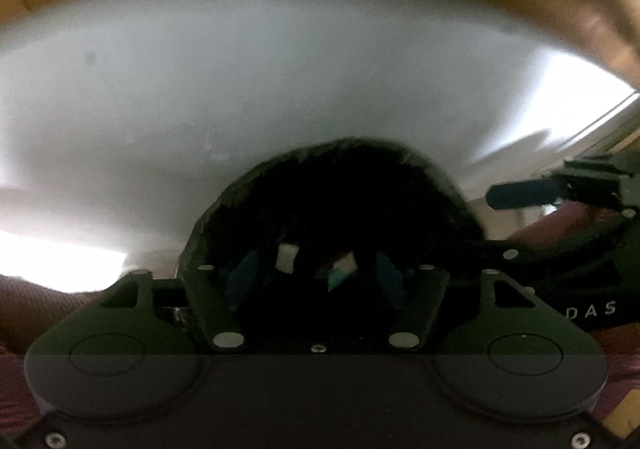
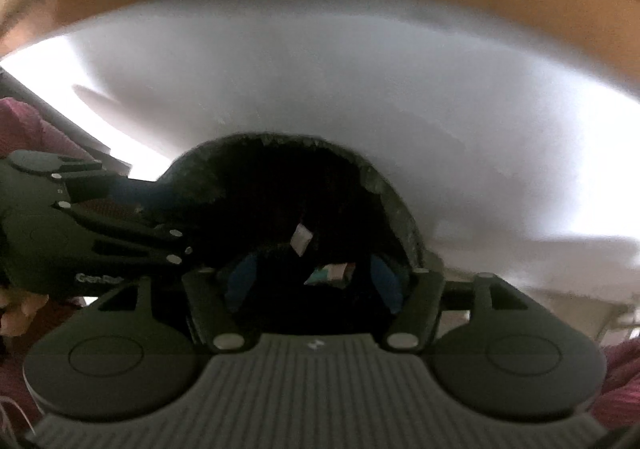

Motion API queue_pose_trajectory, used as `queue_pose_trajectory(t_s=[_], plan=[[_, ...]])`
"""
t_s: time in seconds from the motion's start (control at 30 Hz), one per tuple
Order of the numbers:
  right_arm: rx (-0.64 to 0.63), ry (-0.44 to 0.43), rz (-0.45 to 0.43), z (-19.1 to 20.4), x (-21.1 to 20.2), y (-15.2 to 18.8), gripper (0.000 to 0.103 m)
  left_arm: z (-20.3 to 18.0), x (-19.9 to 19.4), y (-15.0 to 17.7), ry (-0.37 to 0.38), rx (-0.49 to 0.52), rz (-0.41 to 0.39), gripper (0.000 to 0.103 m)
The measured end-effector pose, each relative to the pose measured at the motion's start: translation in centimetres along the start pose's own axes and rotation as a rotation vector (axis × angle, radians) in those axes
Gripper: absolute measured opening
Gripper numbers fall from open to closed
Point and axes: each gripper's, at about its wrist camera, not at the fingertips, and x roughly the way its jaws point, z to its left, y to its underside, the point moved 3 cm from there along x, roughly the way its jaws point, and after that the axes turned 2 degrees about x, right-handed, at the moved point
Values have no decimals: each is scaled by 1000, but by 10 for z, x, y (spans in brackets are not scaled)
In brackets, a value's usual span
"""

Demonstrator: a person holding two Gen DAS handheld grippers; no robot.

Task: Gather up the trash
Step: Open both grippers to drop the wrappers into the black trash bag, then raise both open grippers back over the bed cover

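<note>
While both grippers (fingers spread) overhang the black bag (image 1: 340, 185).

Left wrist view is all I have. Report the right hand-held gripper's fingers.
Observer: In its own view the right hand-held gripper is open, with the blue pads spread before the dark opening.
Operator: Say what lies between them.
Observer: A white scrap and a teal-and-white scrap, neither gripped.
Operator: Now check my left side from there.
Observer: A hand shows beneath the left hand-held gripper.
</note>
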Motion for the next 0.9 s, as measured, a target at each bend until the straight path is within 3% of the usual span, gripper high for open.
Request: queue_pose_trajectory(t_s=[0.07, 0.27, 0.43, 0.53, 0.67, 0.9], plan=[[-58, -5, -47, 4, -20, -3, 82, -1, -22, -1, 25, 25, -59, 80], [-178, -60, -199, 10, -93, -21, 87, -7, -99, -13, 42, 132, -255, 85], [-225, -77, -368, 9, -148, -38, 89, -11, -152, -38, 42, 155, -403, 88], [-199, -50, -481, 3, -172, -53, 90, -10, -172, -59, 102, 112, -421, 89], [-121, 9, -560, -11, -188, -77, 90, -11, -194, -87, 122, 102, -436, 89], [6, 113, -657, -41, -205, -106, 91, -25, -230, -109, -10, 211, -604, 96]])
